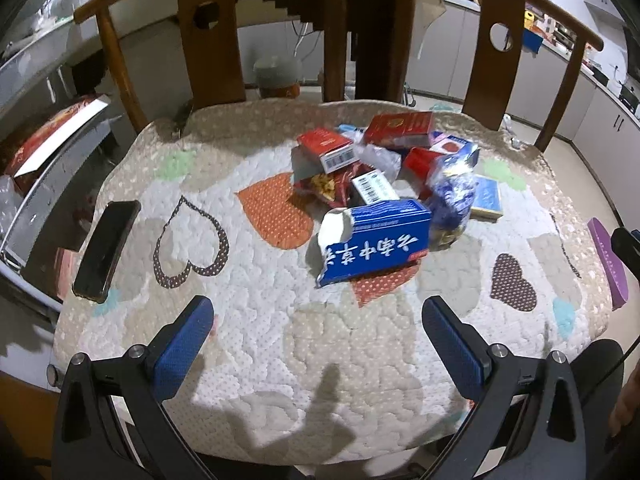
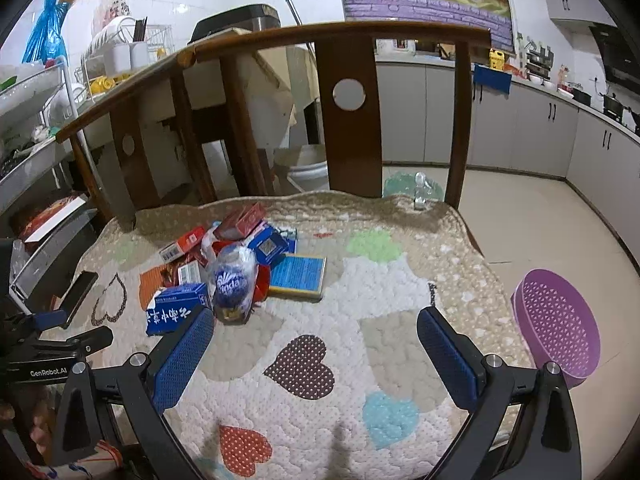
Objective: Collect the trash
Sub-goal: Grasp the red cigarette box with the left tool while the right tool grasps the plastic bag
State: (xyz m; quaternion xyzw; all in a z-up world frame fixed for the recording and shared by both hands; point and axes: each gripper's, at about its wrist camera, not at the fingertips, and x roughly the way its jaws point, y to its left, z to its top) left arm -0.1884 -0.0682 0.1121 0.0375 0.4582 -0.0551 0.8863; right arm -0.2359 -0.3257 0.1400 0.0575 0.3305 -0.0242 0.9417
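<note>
**Both grippers spread and empty before the trash heap**

The left gripper (image 1: 318, 336) fills the bottom of its frame, pads wide apart and grasping nothing; the right gripper (image 2: 316, 344) is likewise released, low in its own view. Just beyond the left one, at frame centre, lies the torn blue carton (image 1: 374, 246), the nearest piece of the trash pile (image 1: 384, 176) heaped on the quilted cushion (image 1: 256, 320) of a wooden chair.

The carton looks light and hollow, its ripped end gaping. It should crush easily, so a pinch across its narrow sides seems safest. Beside it stands a crinkled blue plastic packet (image 1: 452, 196), soft and probably slippery; gathering a fold would likely hold better. Behind are red boxes (image 1: 402, 124), stiff and easy to clamp, and a flat blue box (image 1: 486, 198).

A dark phone (image 1: 106, 250) rests at middle left, well apart from the pile. A purple basket (image 2: 558, 322) sits at the right edge of the right view, the likely bin.
</note>
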